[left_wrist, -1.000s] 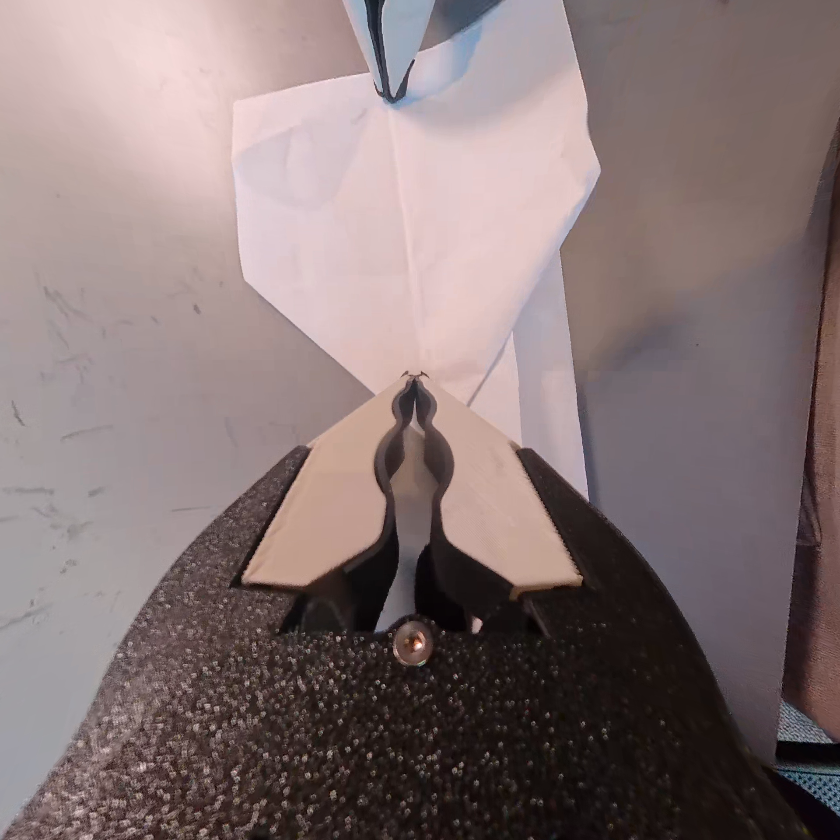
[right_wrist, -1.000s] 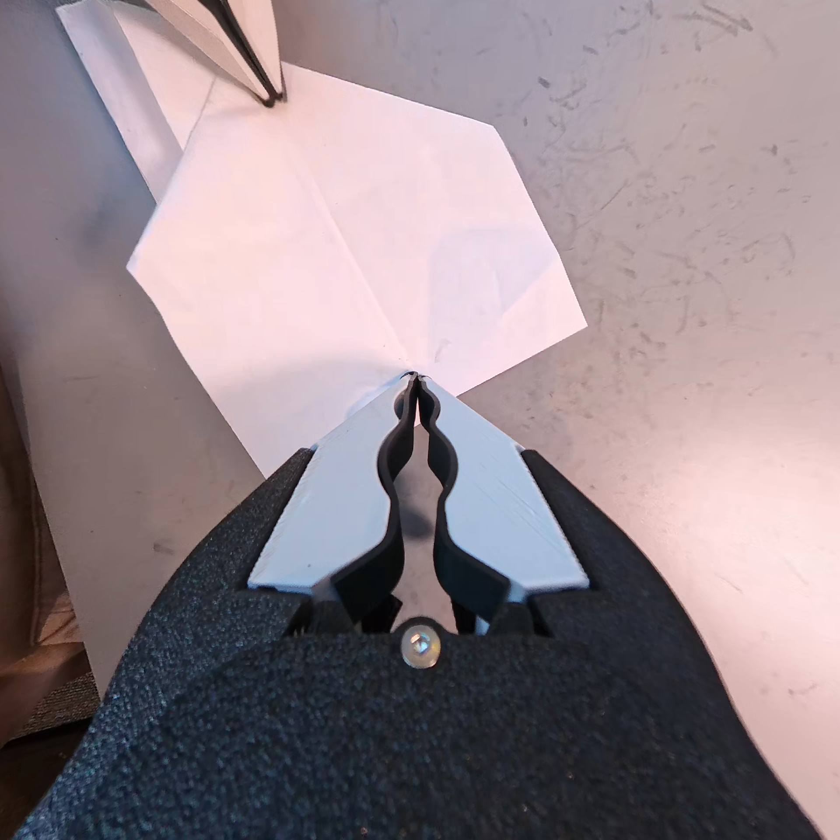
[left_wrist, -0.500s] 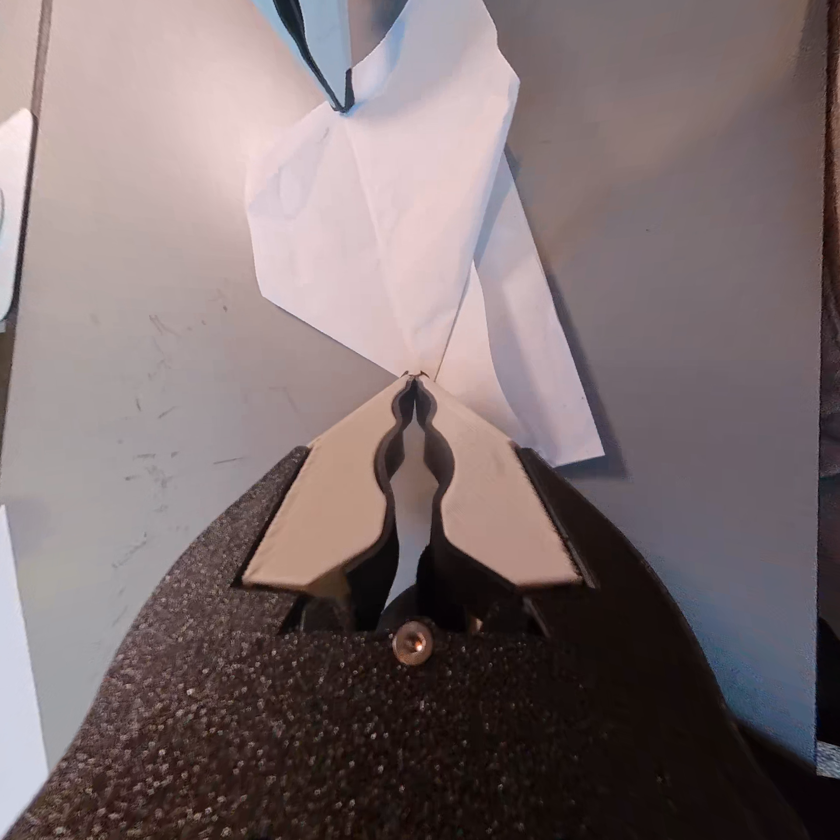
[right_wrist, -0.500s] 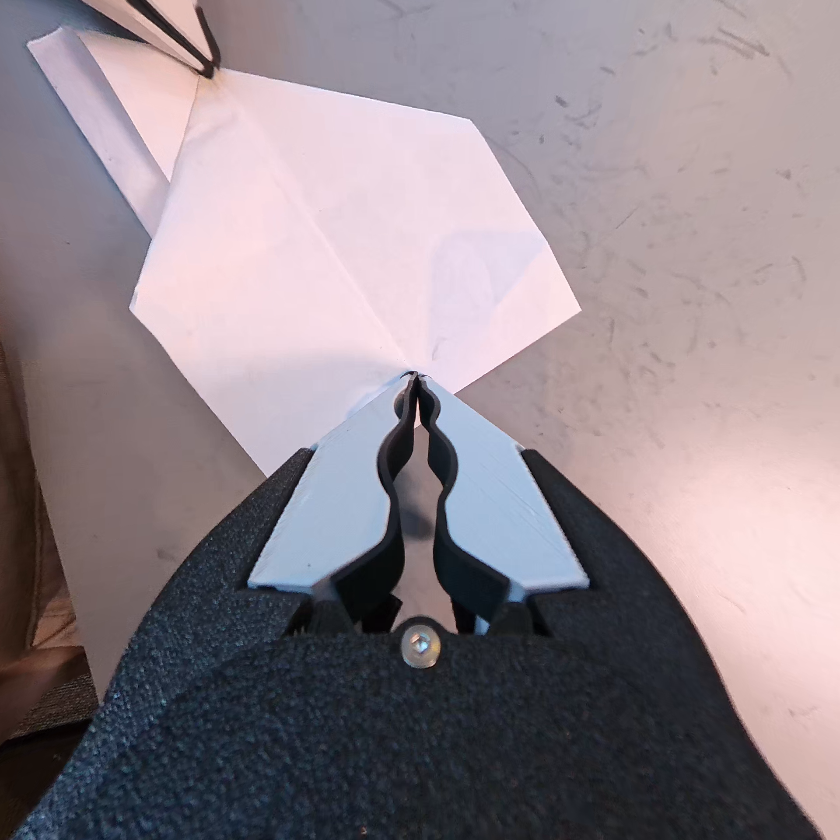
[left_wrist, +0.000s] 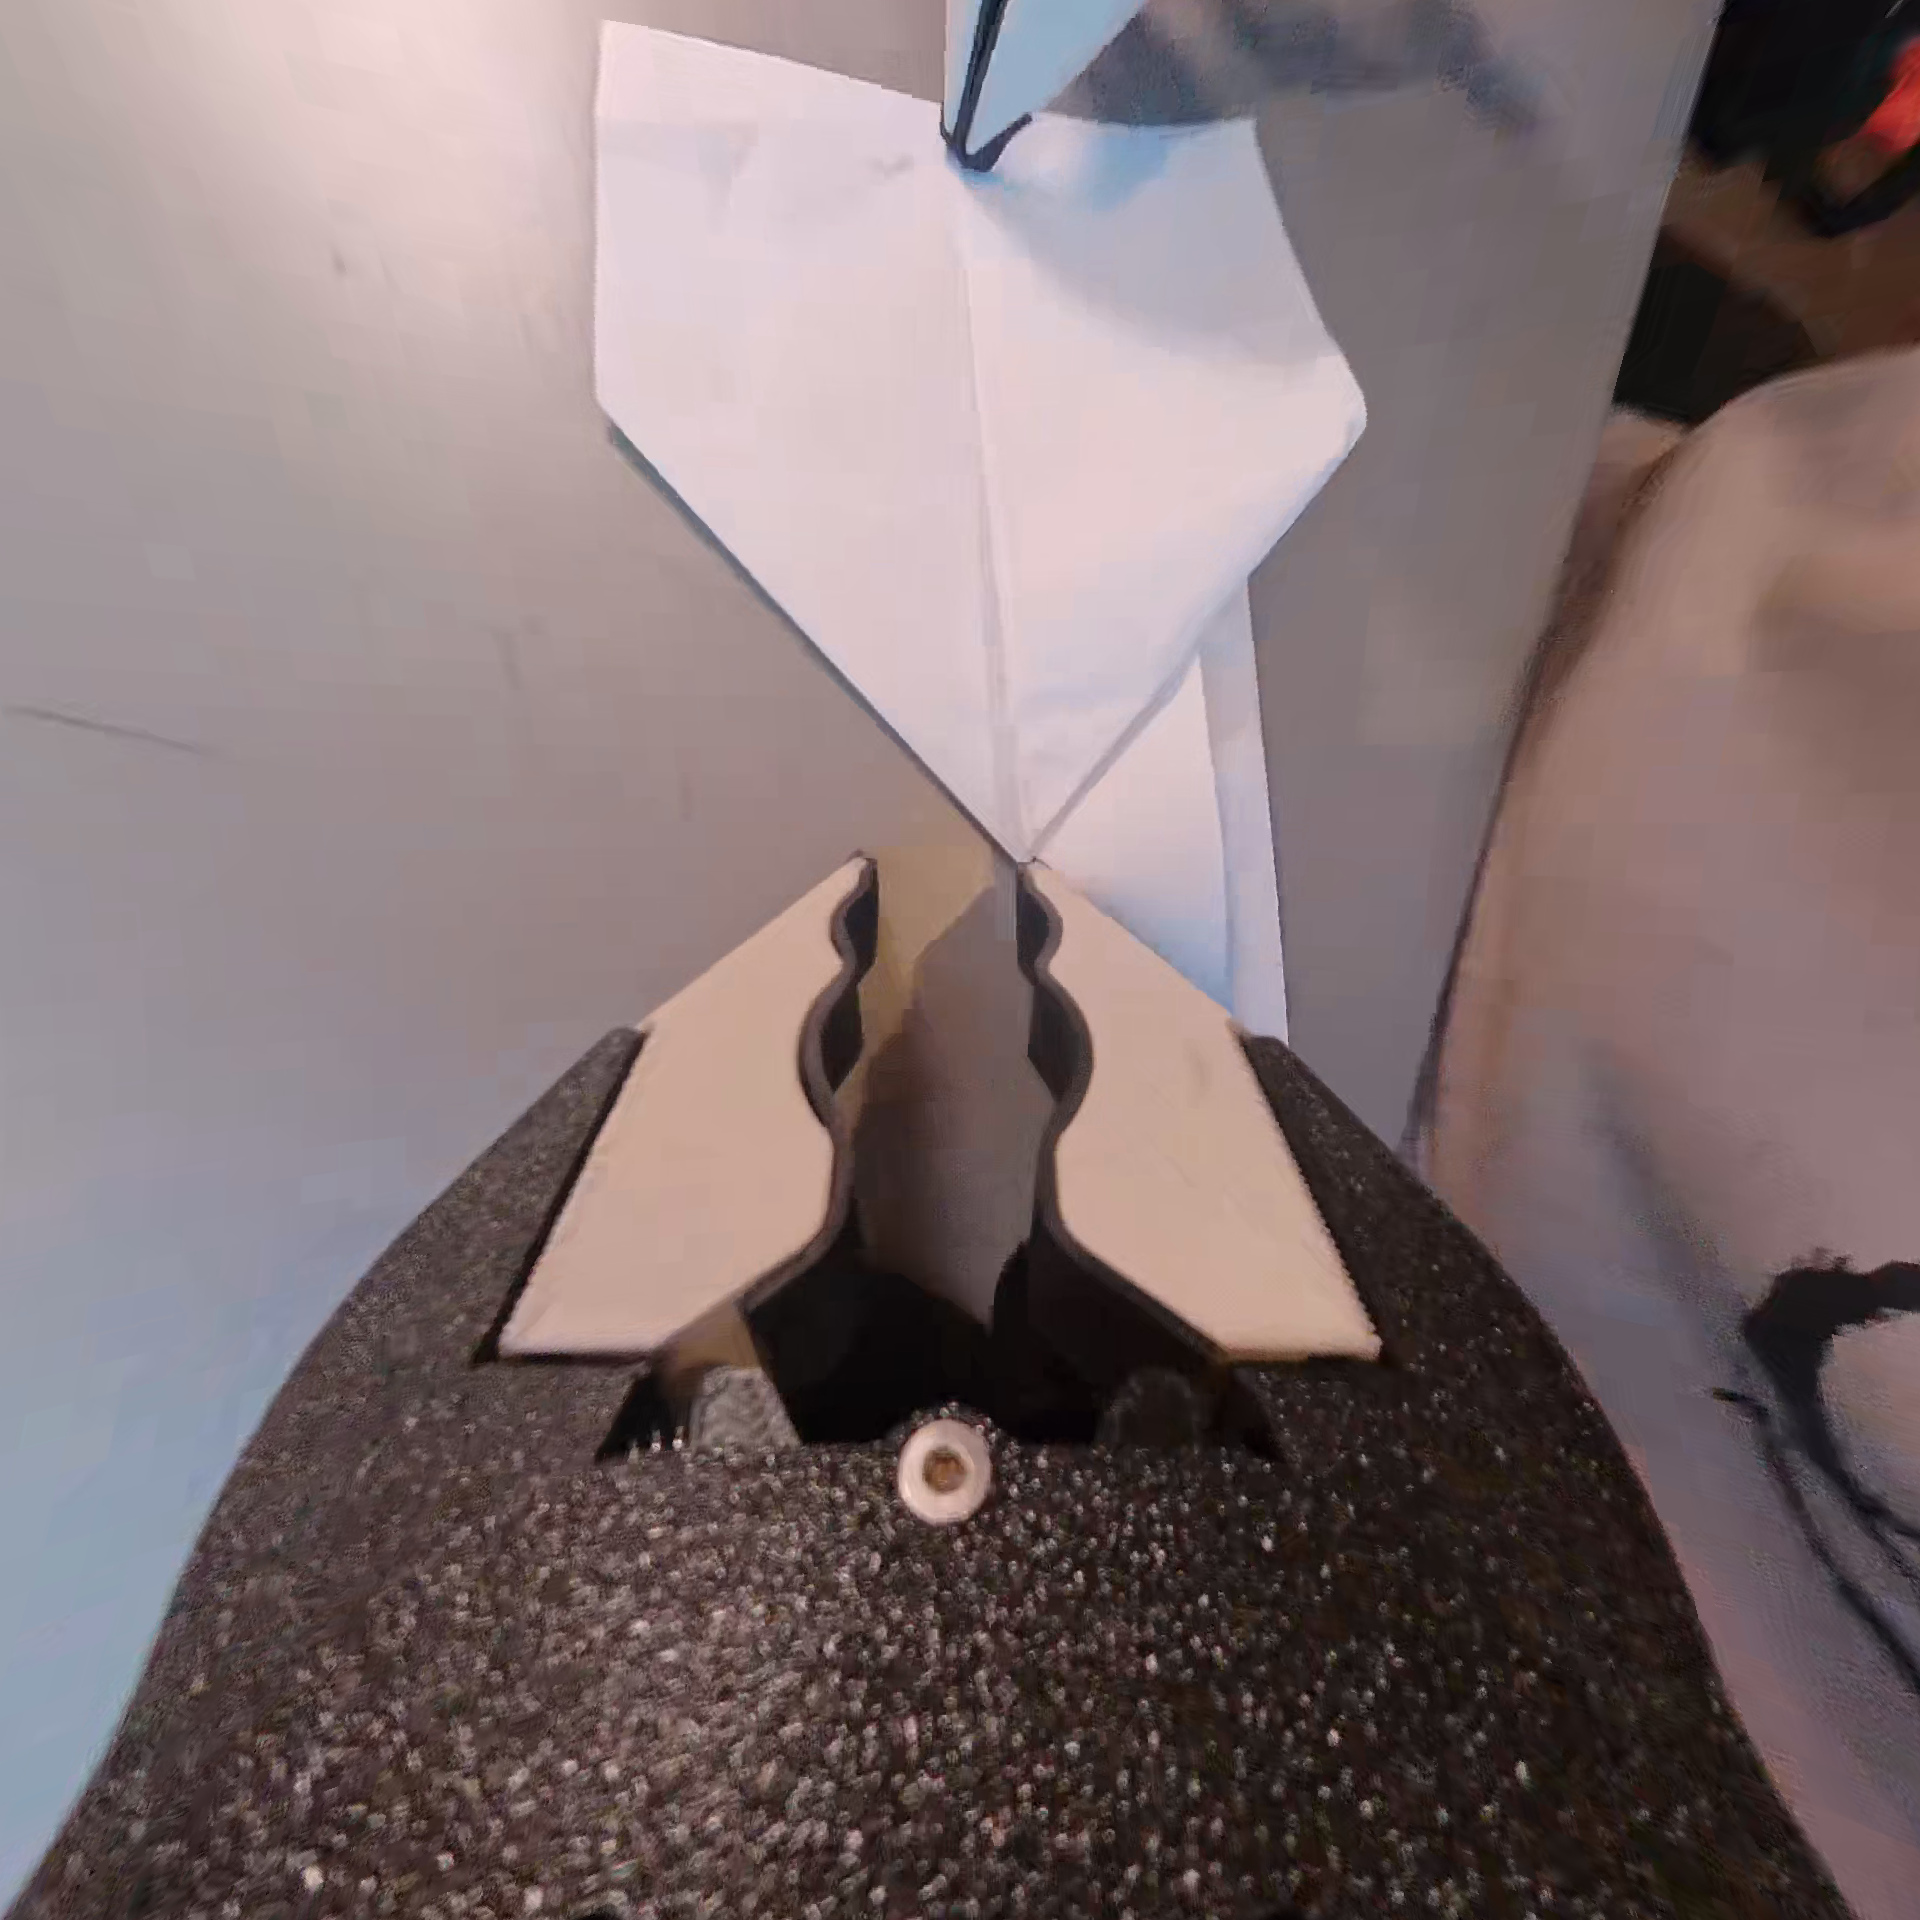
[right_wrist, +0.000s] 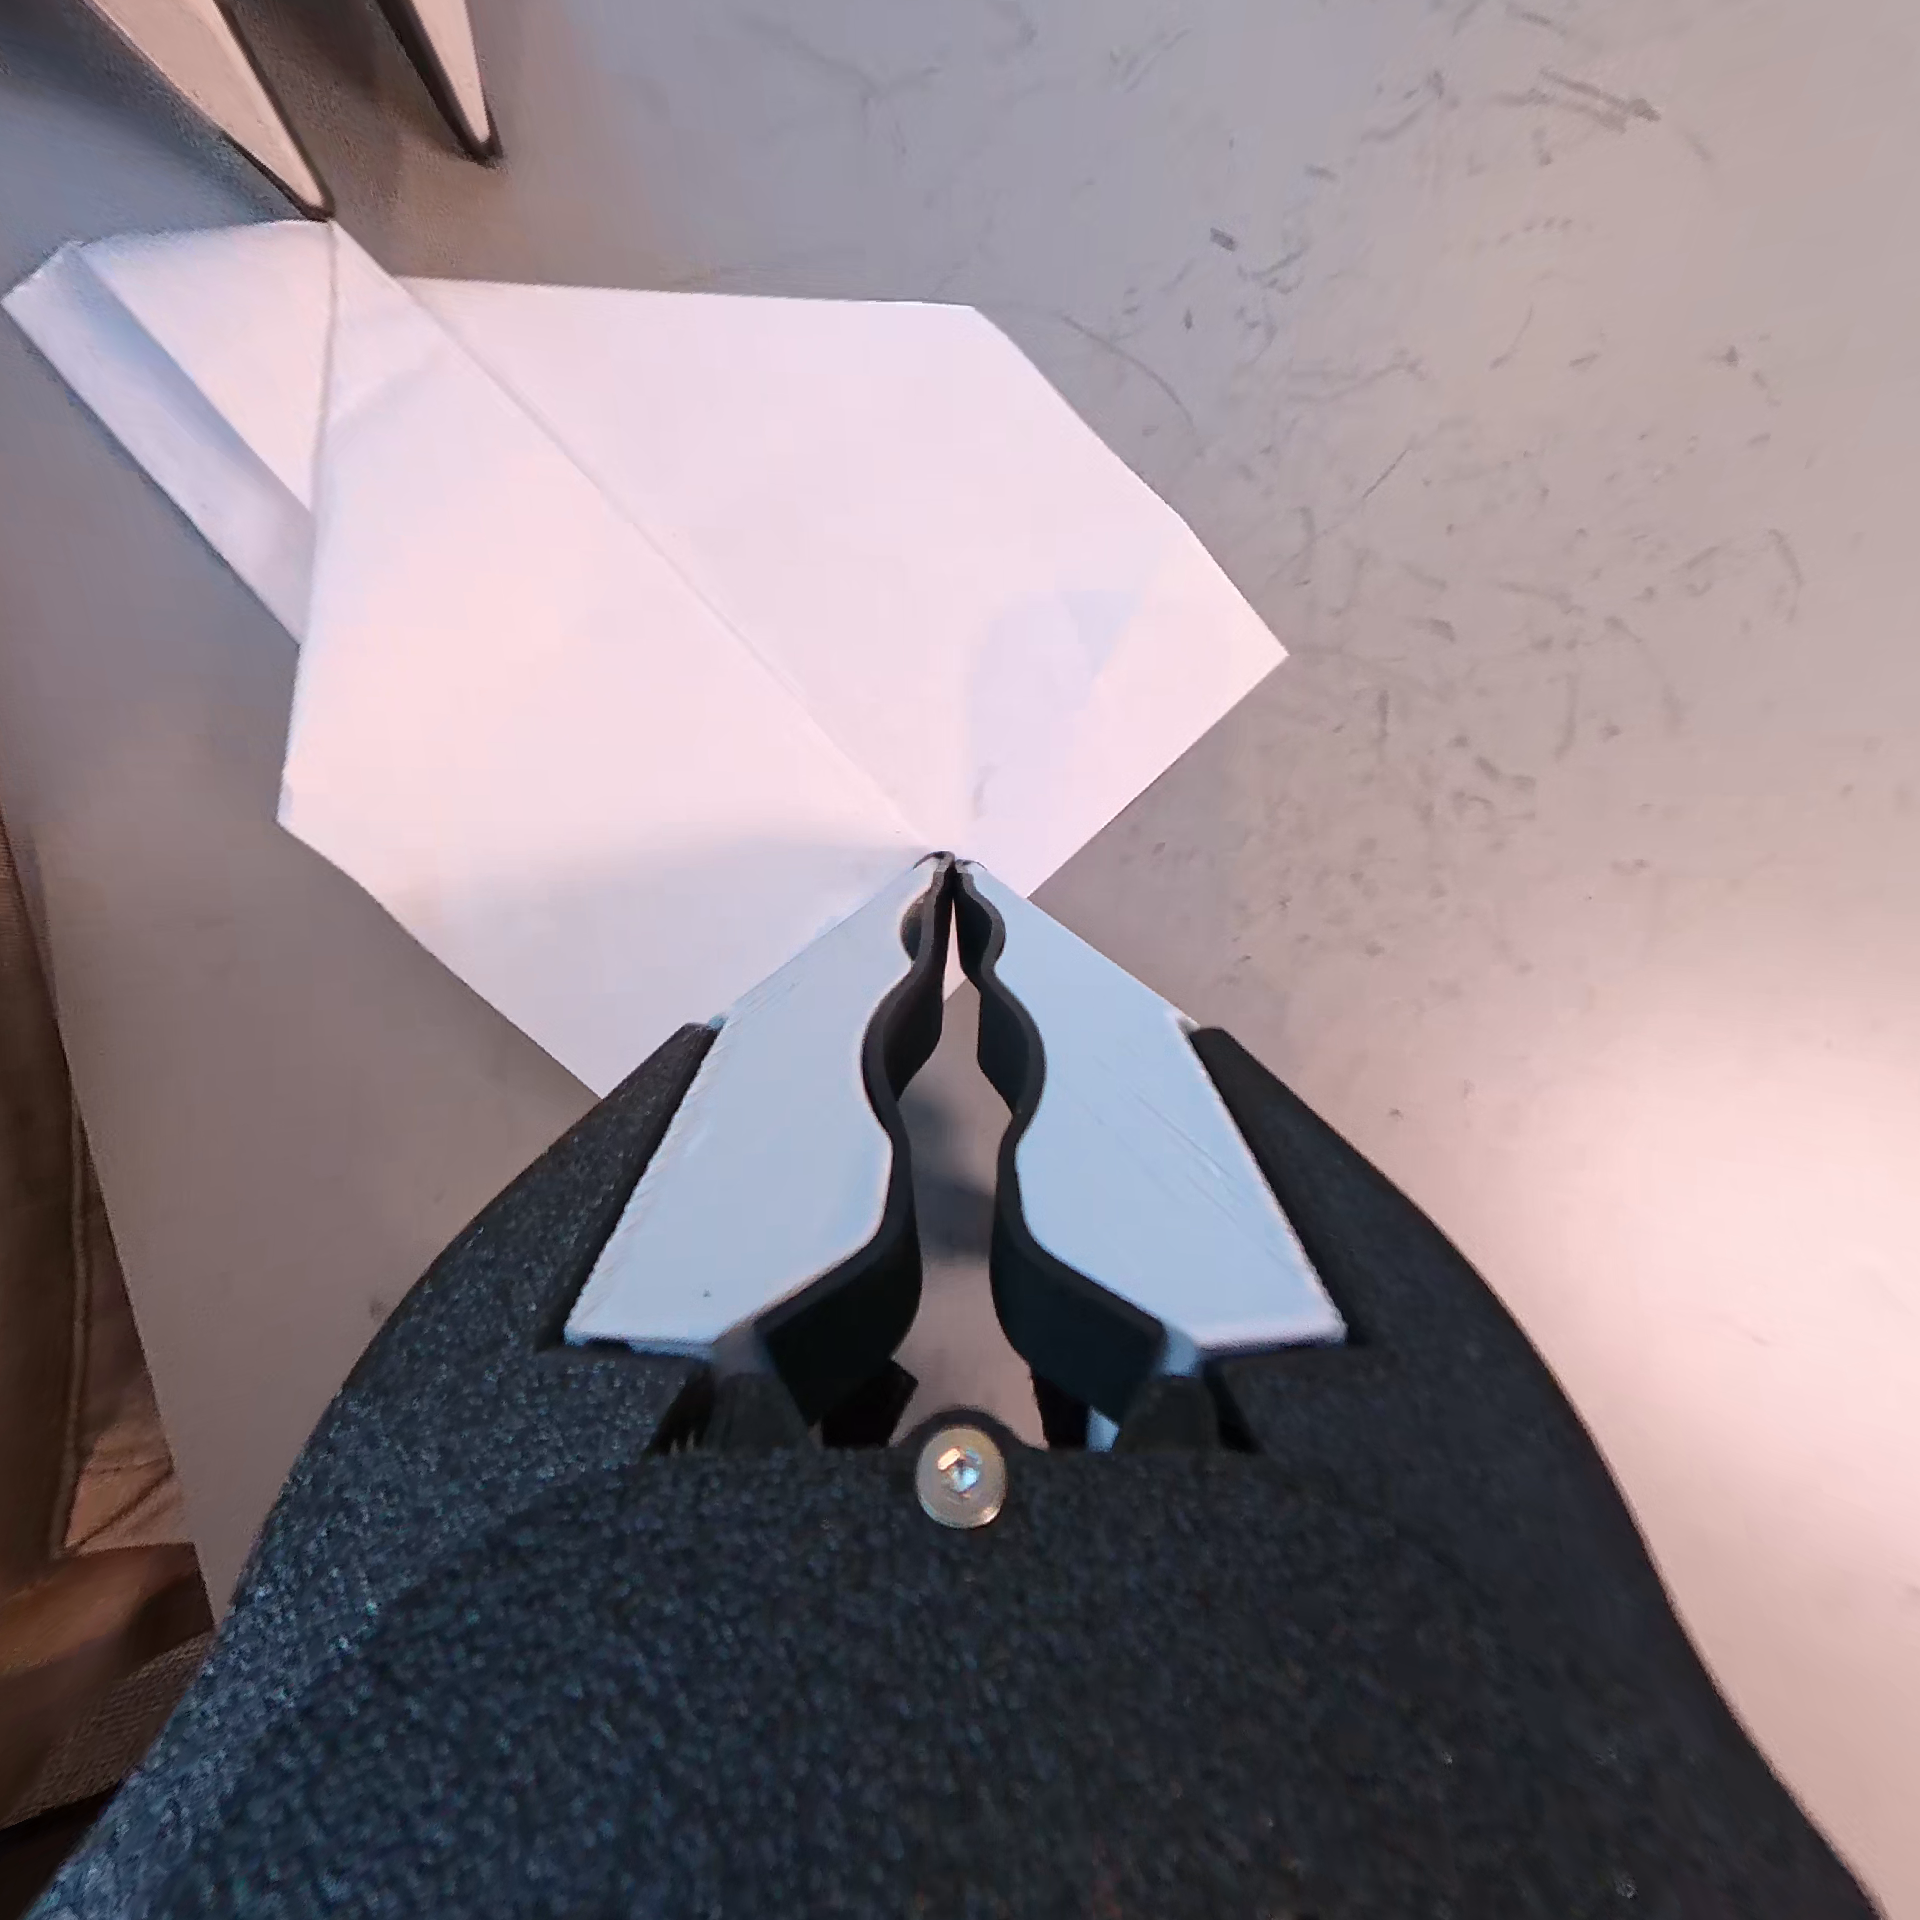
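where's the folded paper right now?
Folded white paper lies on the grey table, one corner pinched by the right hand-held gripper; the opposite tip sits between the open left hand-held gripper.

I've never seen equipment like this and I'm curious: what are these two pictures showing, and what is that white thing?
There is no robot: a person holds one pair of hand-held tongs in each hand, with a camera on each looking forward along its two fingers.

The left wrist view shows the left tongs, beige-fingered, open; the white folded sheet of paper rests against one finger only. The right wrist view shows the right tongs, pale blue-fingered, shut on the opposite tip of that paper.

Each view also shows the other tongs' tips at its top edge. The paper, creased down the middle, lies over a scuffed grey tabletop.
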